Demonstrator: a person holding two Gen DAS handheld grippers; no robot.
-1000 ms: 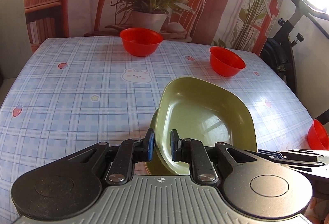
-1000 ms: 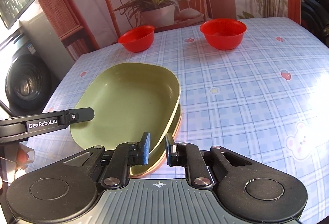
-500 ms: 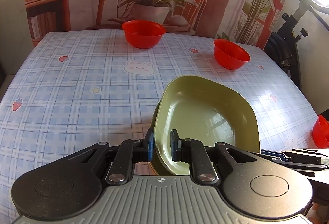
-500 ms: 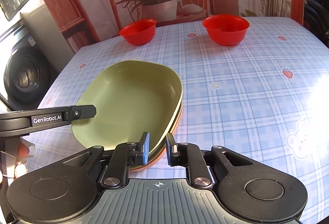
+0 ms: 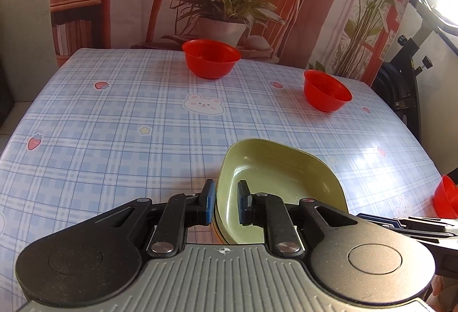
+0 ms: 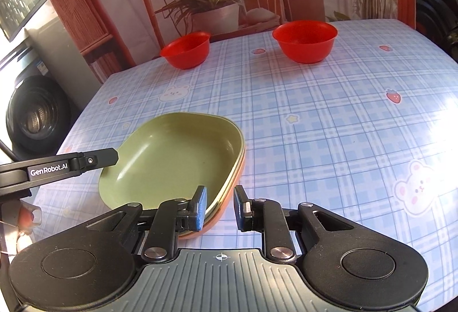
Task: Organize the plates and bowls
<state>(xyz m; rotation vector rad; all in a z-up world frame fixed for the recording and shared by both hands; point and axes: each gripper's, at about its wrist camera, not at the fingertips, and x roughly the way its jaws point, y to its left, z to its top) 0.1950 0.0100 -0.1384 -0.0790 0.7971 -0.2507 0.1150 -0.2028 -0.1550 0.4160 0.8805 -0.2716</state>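
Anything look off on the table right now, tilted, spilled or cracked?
Nothing stands out. The green plate sits nested squarely on the orange plate. Three red bowls stand upright and scattered, not yet stacked. No spills or cracks show.

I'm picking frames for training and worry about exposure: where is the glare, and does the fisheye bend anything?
Right wrist view: sunlight washes out the tablecloth at the right edge. Left wrist view: a pale sheen beside the green plate, a blown-out window top right. Both views: table edges bow, focus is sharp.
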